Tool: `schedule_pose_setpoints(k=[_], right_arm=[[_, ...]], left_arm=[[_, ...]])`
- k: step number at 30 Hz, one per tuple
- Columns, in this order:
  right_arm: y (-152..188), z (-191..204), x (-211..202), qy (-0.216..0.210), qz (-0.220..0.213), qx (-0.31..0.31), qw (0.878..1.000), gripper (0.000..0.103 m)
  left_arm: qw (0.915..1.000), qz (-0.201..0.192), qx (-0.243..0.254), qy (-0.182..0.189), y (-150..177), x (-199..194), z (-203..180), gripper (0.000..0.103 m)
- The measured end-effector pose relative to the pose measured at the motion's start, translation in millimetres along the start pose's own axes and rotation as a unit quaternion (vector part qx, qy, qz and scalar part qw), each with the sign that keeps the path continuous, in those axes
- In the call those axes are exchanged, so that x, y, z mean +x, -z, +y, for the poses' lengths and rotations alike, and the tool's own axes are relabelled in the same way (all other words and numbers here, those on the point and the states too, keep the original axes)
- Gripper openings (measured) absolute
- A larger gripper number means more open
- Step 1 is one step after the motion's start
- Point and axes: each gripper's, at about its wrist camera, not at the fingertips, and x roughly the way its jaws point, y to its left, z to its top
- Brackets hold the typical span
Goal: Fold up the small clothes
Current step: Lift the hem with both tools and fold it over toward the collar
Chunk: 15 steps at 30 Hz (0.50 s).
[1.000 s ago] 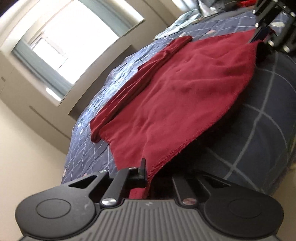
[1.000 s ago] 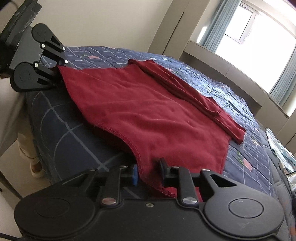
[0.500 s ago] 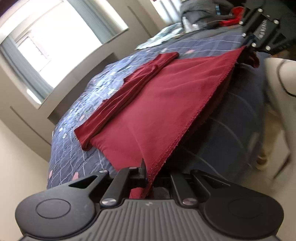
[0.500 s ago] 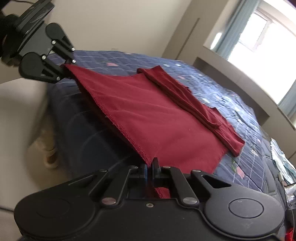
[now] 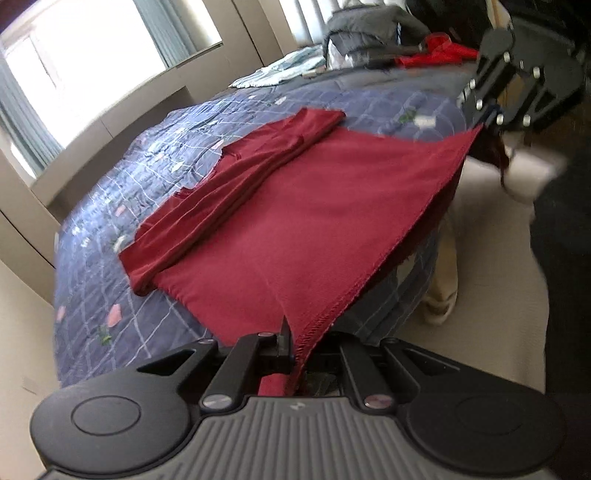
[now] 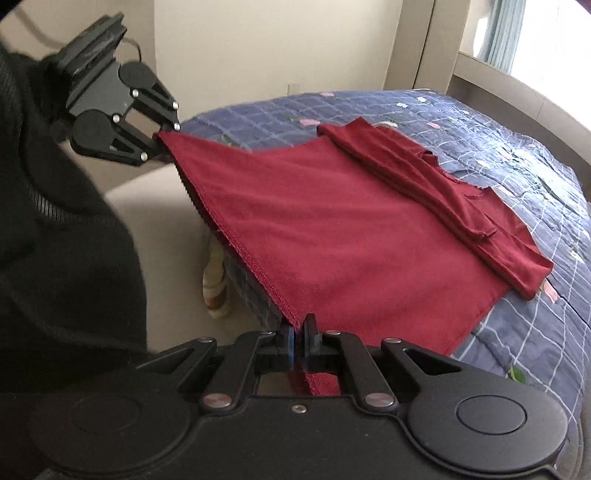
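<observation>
A dark red garment [image 5: 295, 206] lies on a navy patterned bedspread [image 5: 147, 170], its far side folded into a long band [image 5: 236, 184]. My left gripper [image 5: 295, 350] is shut on one hem corner; it also shows in the right wrist view [image 6: 162, 136]. My right gripper [image 6: 300, 343] is shut on the other hem corner of the garment [image 6: 351, 229]; it also shows in the left wrist view [image 5: 484, 118]. The hem edge is stretched taut between them and lifted off the bed edge.
A grey bag [image 5: 369, 33], a pale cloth [image 5: 277, 74] and a red item [image 5: 439, 51] lie at the bed's far end. A window [image 5: 92, 66] is behind the bed. Beige floor [image 6: 162, 236] and a person's foot [image 6: 216, 291] are beside the bed.
The right gripper closed on the hem corner. Both grippers rose and pulled back from the bed, lifting the hem and drawing it taut.
</observation>
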Motion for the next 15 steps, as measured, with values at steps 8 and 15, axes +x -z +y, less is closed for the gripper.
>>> schedule_pose_setpoints(k=[8,15], right_arm=[[-62.7,-55.2,-19.1,0.025,-0.034,-0.012,0.999,0.004],[-126.0,-120.5,-14.2,0.076,-0.049,-0.062,0.994,0.005]], left_arm=[[0.9925,-0.021,-0.090,0.081,-60.1,5.1,90.4,0.004],[0.9905,0.004,-0.127,0.051,-122.5,37.3,173.7,0.004]])
